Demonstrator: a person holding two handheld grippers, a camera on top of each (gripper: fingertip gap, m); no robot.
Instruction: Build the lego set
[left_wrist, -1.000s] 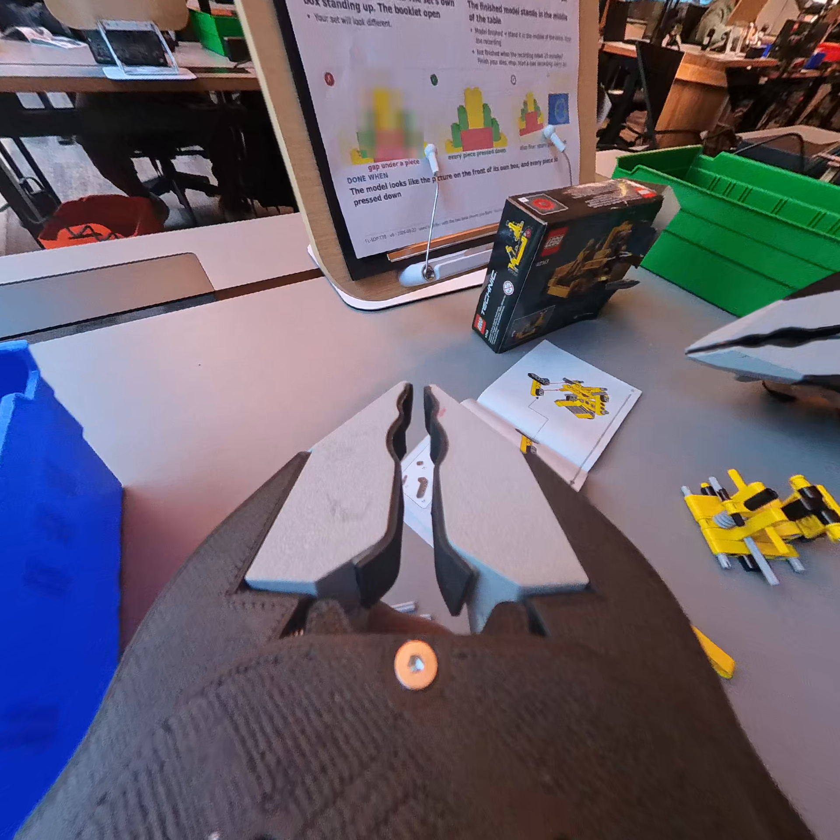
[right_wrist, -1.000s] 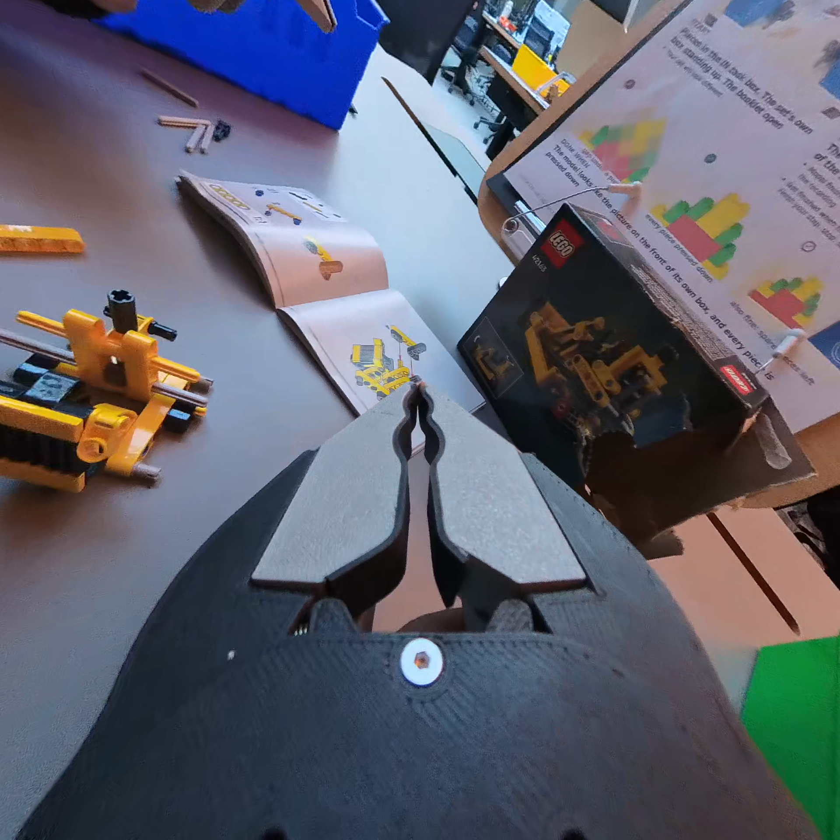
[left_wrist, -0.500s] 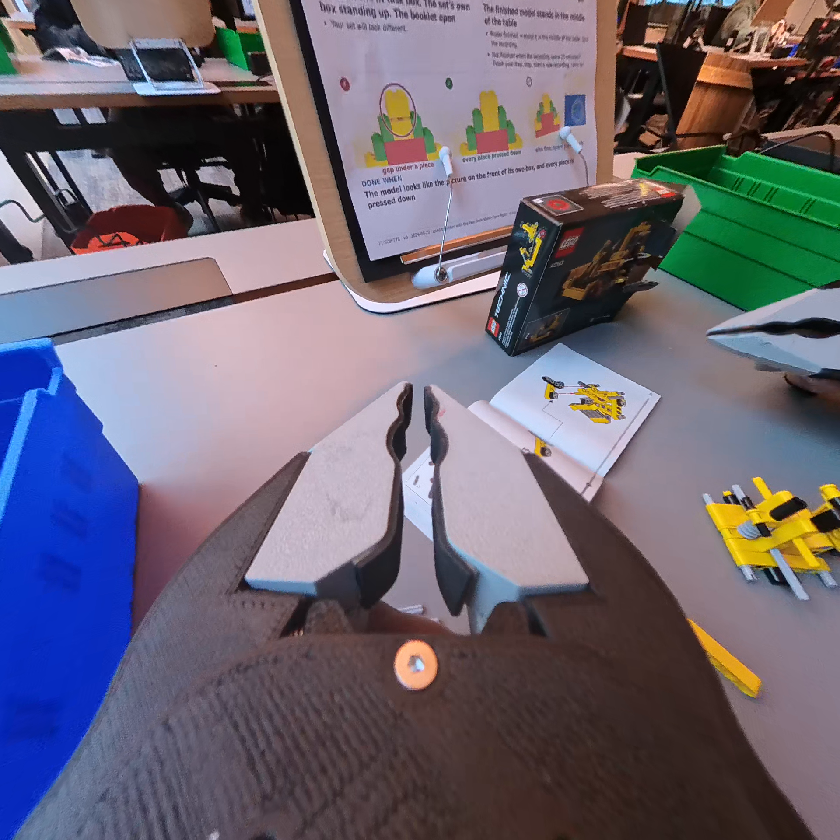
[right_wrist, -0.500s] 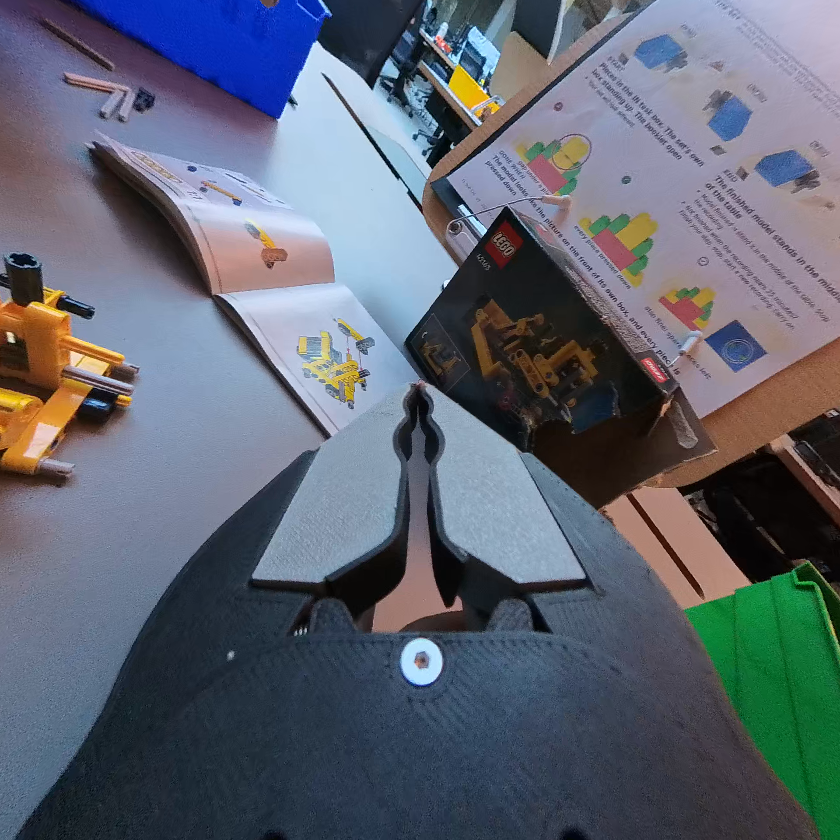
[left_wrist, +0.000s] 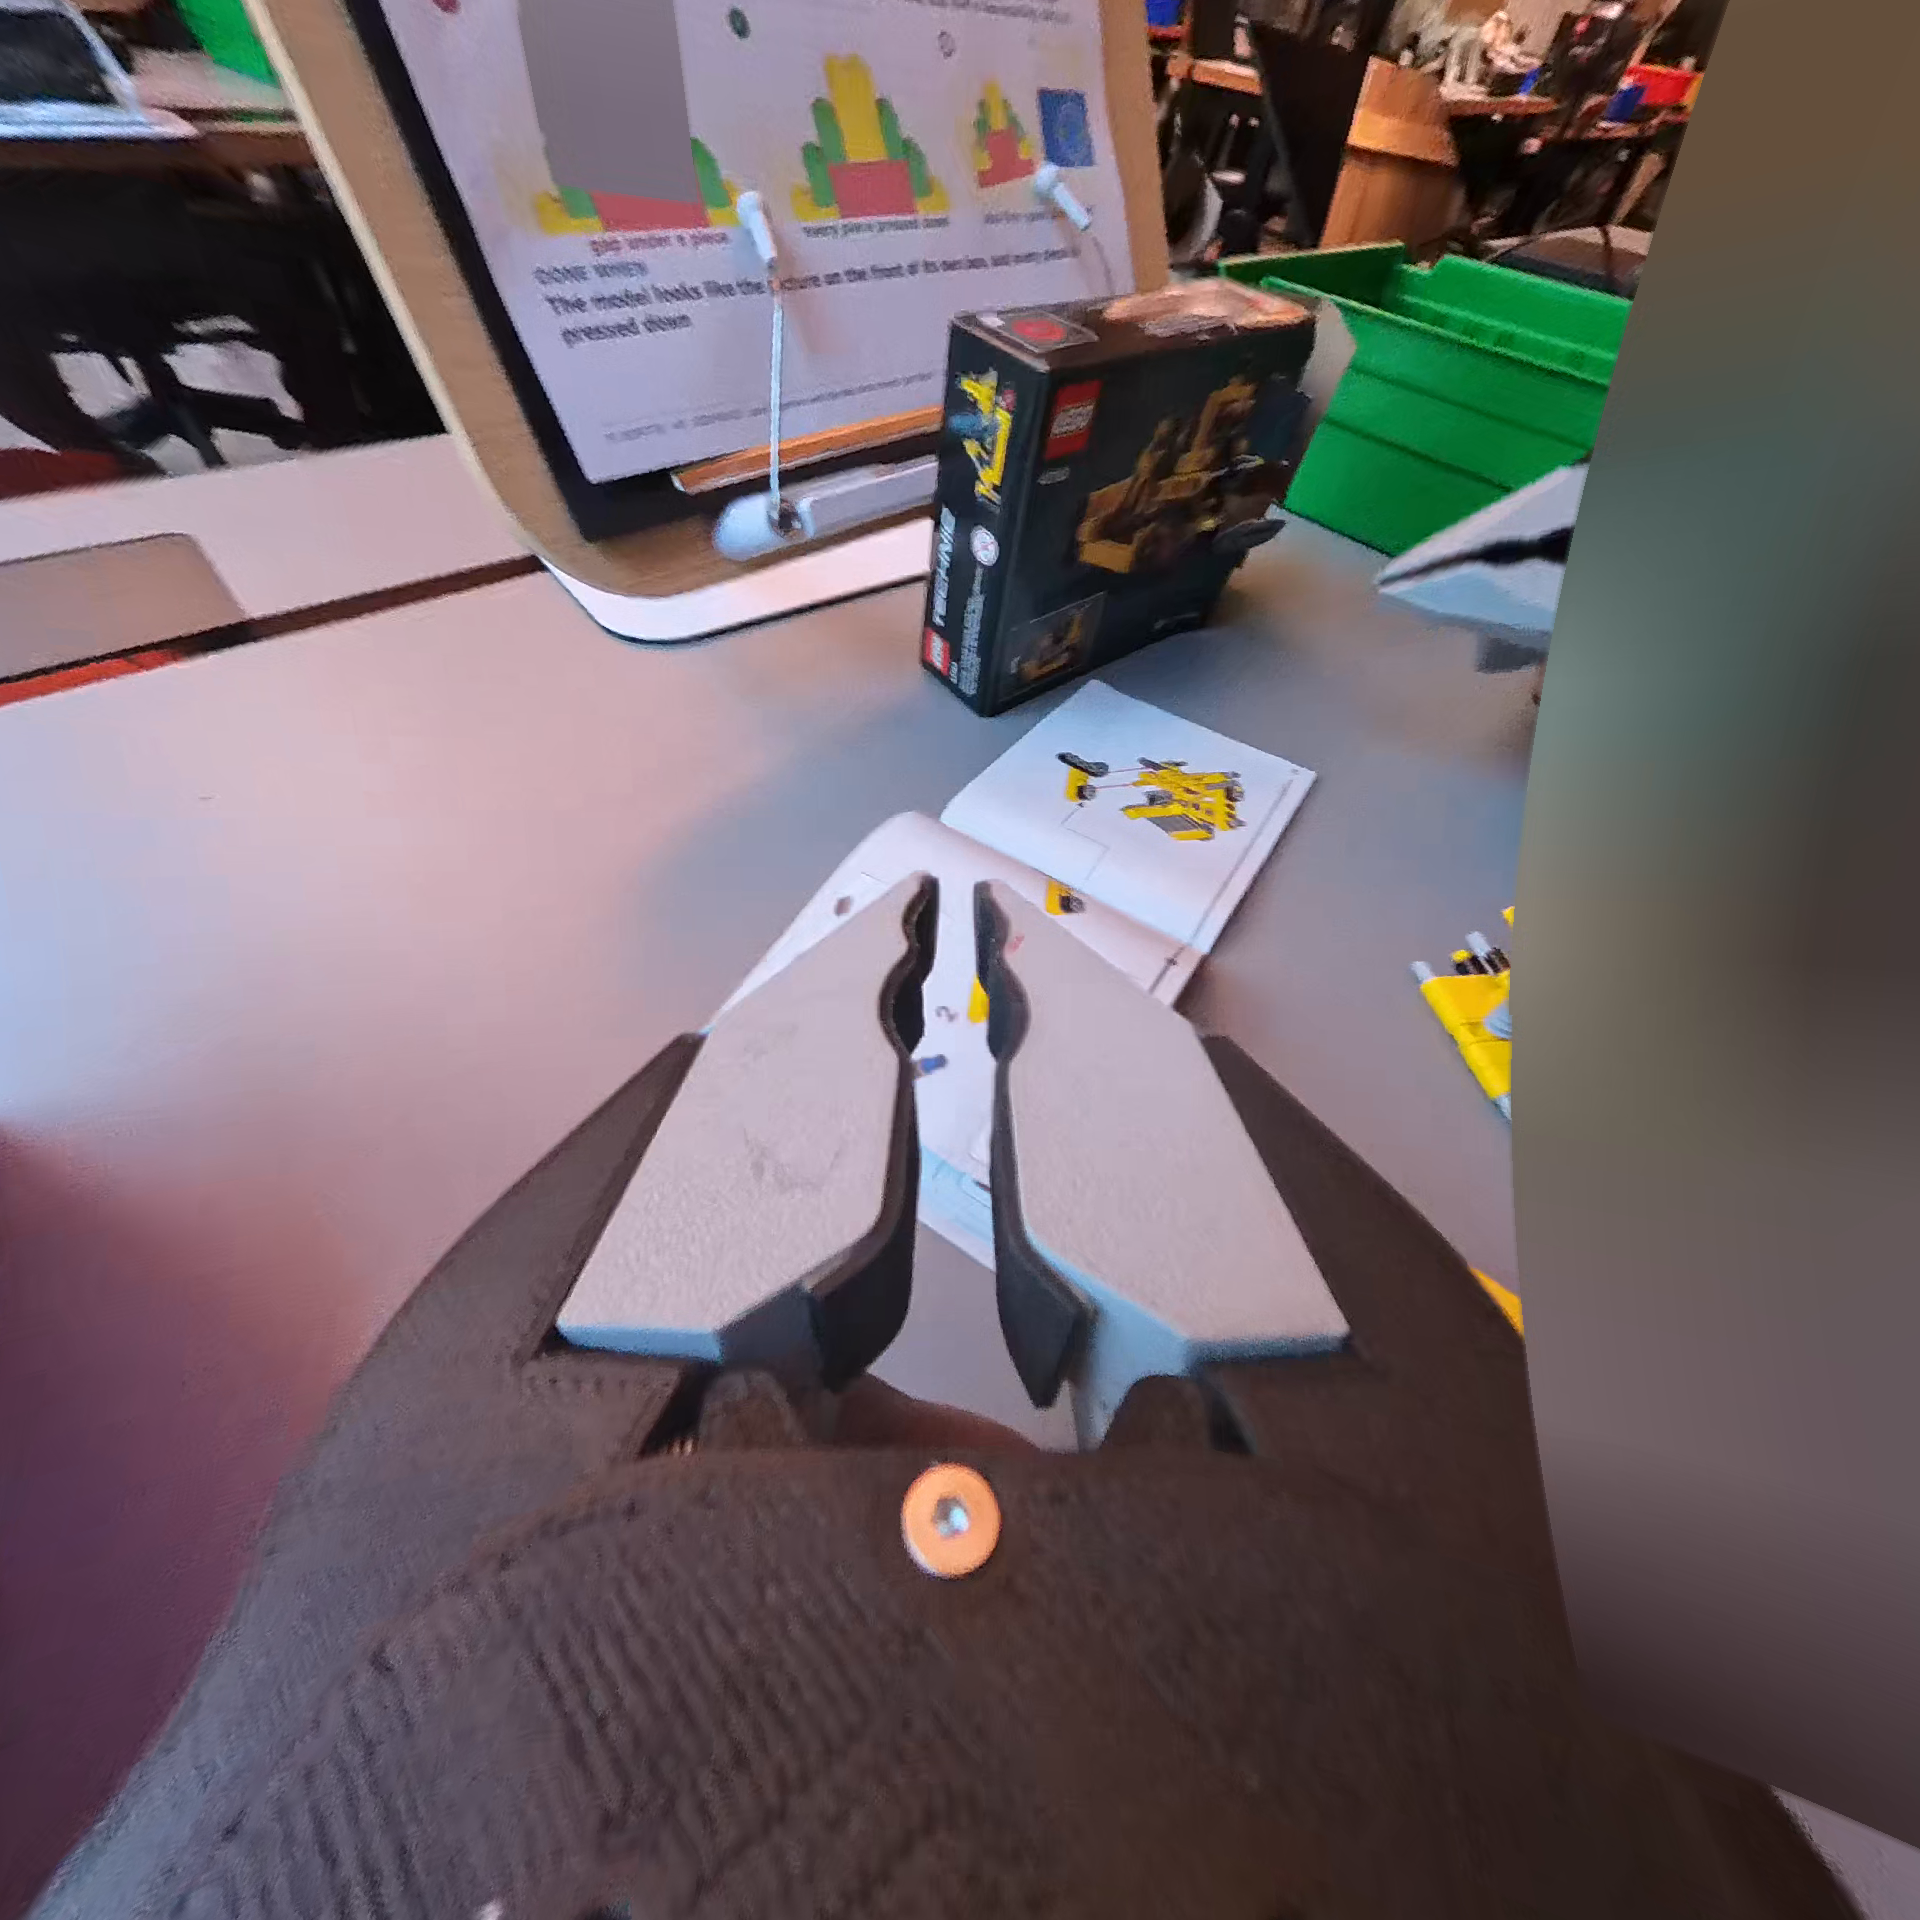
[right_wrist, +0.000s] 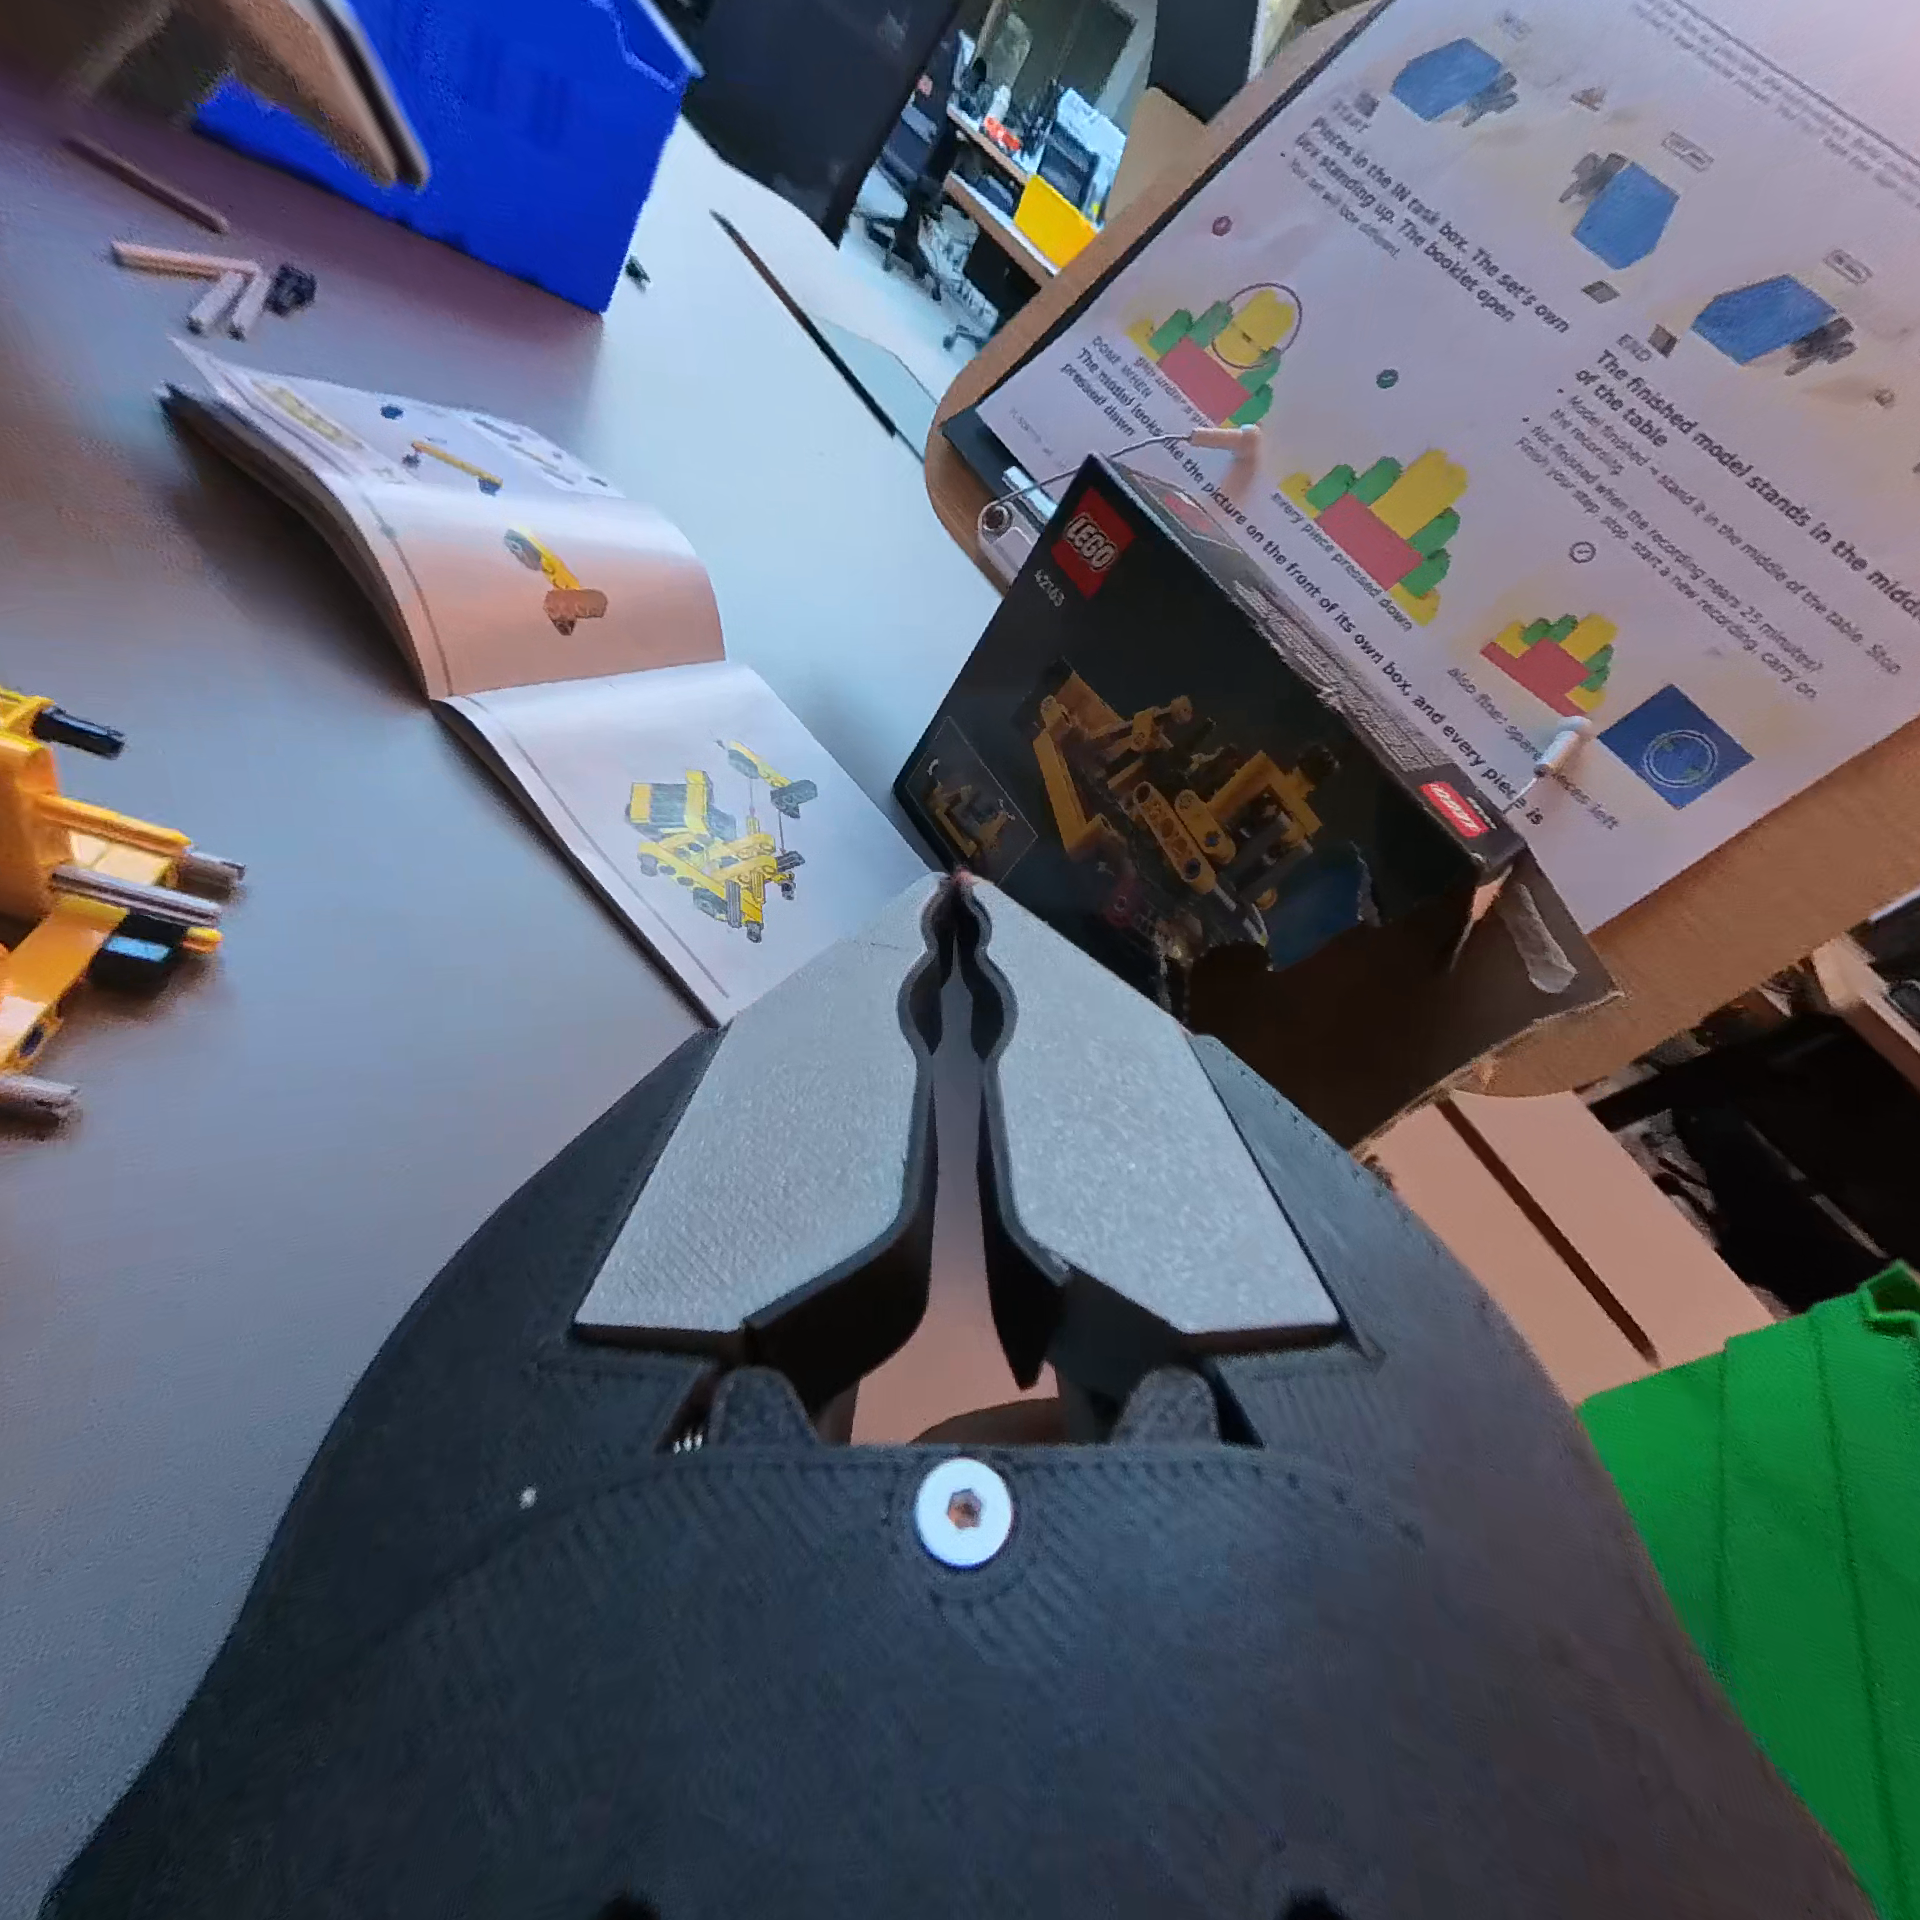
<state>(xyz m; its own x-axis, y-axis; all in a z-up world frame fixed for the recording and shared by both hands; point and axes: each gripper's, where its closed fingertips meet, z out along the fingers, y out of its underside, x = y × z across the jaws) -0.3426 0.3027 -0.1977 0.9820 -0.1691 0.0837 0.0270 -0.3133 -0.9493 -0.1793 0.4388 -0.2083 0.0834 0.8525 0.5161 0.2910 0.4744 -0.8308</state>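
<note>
My left fingers (left_wrist: 956, 899) stand a narrow slit apart, empty, over the open booklet (left_wrist: 1132, 821) at mid-frame. My right fingers (right_wrist: 957, 891) are pressed together at the tips, holding nothing. The half-built yellow model (right_wrist: 73, 862) lies on the worktop (right_wrist: 343, 1039) at the left edge; the set's box (right_wrist: 1195, 790) stands upright right of centre.

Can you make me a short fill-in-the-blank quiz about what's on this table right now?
1. The instruction booklet lies ____ on the table.
2. The black set box stands in front of the ____ board.
3. The right gripper has its fingertips ____.
4. Beside the left gripper, the far bin is ____.

Missing words: open; instruction; together; green
</note>
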